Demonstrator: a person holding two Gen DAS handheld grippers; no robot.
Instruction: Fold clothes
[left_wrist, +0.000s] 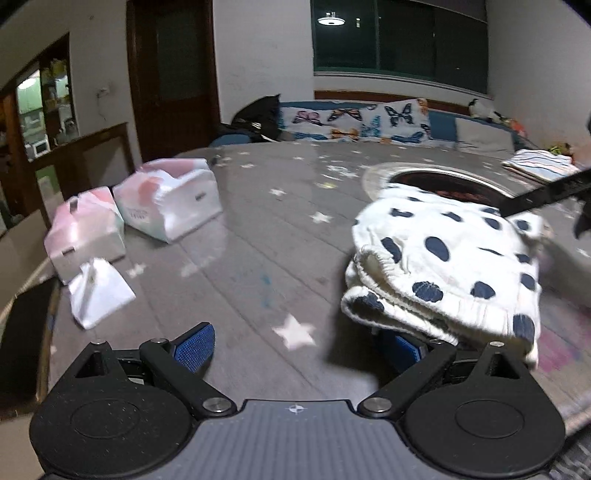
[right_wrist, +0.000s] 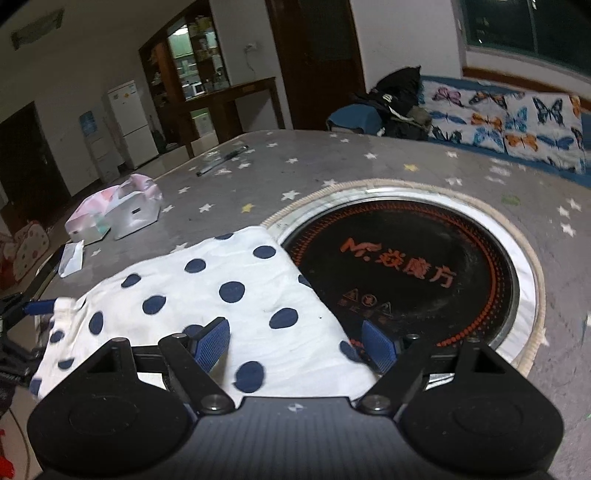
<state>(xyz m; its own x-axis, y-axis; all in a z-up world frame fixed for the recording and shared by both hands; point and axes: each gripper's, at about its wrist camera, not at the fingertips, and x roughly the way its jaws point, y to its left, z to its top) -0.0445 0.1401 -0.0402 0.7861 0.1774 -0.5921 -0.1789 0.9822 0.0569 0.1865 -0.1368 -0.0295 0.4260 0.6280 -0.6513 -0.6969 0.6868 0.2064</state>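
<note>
While both our grippers stand wide and empty, the white navy-dotted cotton garment (right_wrist: 221, 291) overlaps the round black hotplate (right_wrist: 406, 273).
Beside that hotplate, our right gripper (right_wrist: 295, 345) straddles its near hem; our left gripper (left_wrist: 299, 343) sits leftward.

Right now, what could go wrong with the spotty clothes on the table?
1. The folded spotty garment lies partly over the round black cooktop. If that is warm, the cloth could scorch; the pictures cannot tell.
2. The right tongs are open with cloth between the pads, so a careless close or pull could muss the fold.
3. The left tongs sit at the thick folded edge and could nudge the layers apart.
</note>
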